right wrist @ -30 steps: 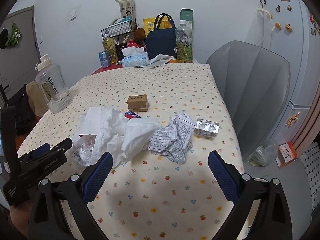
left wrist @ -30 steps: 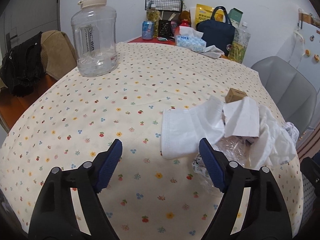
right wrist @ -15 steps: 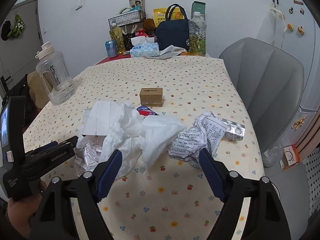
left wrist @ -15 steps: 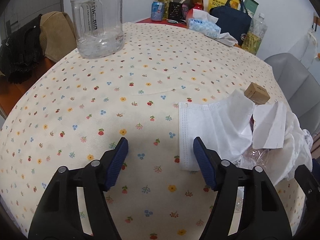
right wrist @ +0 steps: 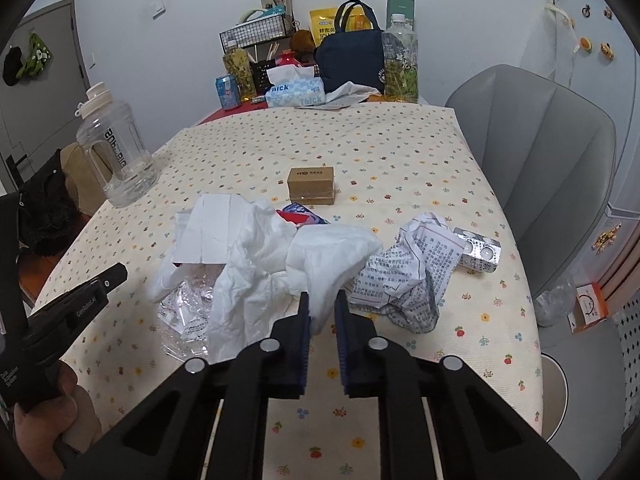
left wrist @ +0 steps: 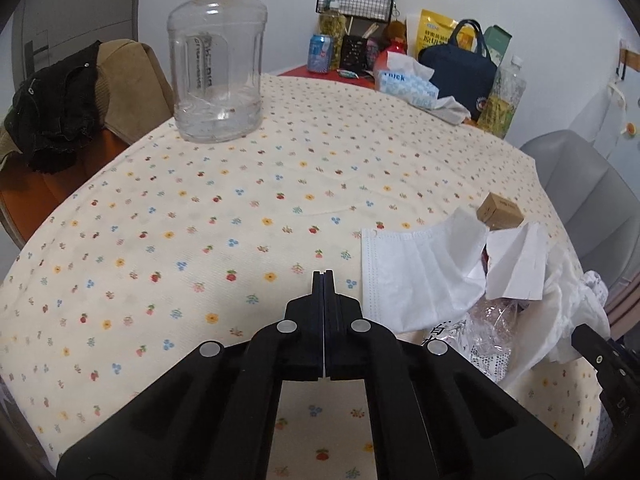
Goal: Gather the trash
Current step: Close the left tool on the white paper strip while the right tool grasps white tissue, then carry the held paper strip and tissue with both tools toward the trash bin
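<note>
Left gripper (left wrist: 323,274): jaws pressed flat together with nothing between them, having just closed. It hangs over bare tabletop (left wrist: 224,216), just to the near-left of the white face mask (left wrist: 416,276), not touching it.

Right gripper (right wrist: 322,300): jaws have just been closing and now pinch the near tip of the crumpled white tissue (right wrist: 320,264).

Landmark: small brown box (right wrist: 311,185), mid-tabletop.
- Tissue lies in front of the box, in the heap of trash.
- Red-and-blue wrapper (right wrist: 298,215) sits between box and tissue, mostly covered.
- Folded white paper (right wrist: 208,232) and more white tissue lie to the front-left of the box; clear crinkled plastic (right wrist: 188,300) partly under them.
- Crumpled printed leaflet (right wrist: 416,272) to the front-right of the box, touching the pinched tissue.
- Silver blister pack (right wrist: 480,254) just right of the leaflet.
- Large clear water jug (right wrist: 116,156) well to the left of the box, upright.
- Tissue box (right wrist: 294,90) and navy bag (right wrist: 352,60) well behind it, by the wall.
</note>
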Available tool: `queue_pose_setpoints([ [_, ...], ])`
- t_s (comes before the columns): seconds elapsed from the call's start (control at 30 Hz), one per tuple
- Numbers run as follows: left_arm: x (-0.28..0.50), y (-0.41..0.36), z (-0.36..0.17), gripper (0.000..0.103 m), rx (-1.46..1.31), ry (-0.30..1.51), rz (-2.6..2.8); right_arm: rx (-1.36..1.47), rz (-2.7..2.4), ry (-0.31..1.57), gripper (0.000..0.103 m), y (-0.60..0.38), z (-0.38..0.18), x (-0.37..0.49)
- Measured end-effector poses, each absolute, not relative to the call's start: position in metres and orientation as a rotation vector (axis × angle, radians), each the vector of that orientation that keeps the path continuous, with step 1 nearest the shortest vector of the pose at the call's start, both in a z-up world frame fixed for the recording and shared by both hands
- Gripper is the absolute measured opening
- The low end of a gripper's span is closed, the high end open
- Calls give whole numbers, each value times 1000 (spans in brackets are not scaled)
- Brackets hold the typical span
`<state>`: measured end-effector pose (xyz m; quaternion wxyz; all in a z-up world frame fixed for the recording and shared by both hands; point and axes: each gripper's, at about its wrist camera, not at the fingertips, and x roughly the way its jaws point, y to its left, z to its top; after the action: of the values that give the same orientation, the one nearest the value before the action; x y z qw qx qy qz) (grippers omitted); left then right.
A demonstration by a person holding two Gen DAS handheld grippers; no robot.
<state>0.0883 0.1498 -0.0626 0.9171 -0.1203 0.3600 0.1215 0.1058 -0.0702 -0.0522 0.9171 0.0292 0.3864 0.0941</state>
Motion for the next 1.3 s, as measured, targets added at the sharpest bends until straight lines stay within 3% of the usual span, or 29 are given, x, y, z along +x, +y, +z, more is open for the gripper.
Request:
queue_pose_setpoints([
  [0.23, 79, 158, -46, 1, -270, 704, 234, 74, 206, 738, 5, -70, -30, 95],
  [0.3, 84, 159, -53, 7, -282, 747, 213, 74, 207, 724, 5, -70, -25, 90],
  [0.33, 87, 158, -58, 26, -283, 777, 209, 73, 205, 717, 5, -70, -23, 88],
  [0.37, 89, 156, -62, 53, -285, 794, 202, 73, 203, 712, 5, -71, -21, 87],
  [0.43, 89, 151, -65, 60, -271, 784, 195, 78, 198, 705, 5, -73, -19, 84],
  [0.73, 108, 123, -84, 58, -216, 854, 118, 85, 184, 726, 5, -78, -27, 92],
  [0.8, 111, 115, -85, 48, -178, 865, 112, 88, 180, 734, 5, -79, -30, 95],
  [0.83, 112, 111, -85, 38, -150, 871, 121, 90, 179, 737, 5, -79, -32, 96],
  [0.87, 113, 107, -86, 22, -128, 874, 126, 92, 178, 741, 5, -79, -34, 98],
  [0.97, 114, 102, -85, 7, -109, 876, 125, 94, 176, 748, 5, -79, -37, 100],
  [1.3, 96, 123, -58, 4, -188, 757, 158, 92, 187, 717, 5, -80, -25, 97],
])
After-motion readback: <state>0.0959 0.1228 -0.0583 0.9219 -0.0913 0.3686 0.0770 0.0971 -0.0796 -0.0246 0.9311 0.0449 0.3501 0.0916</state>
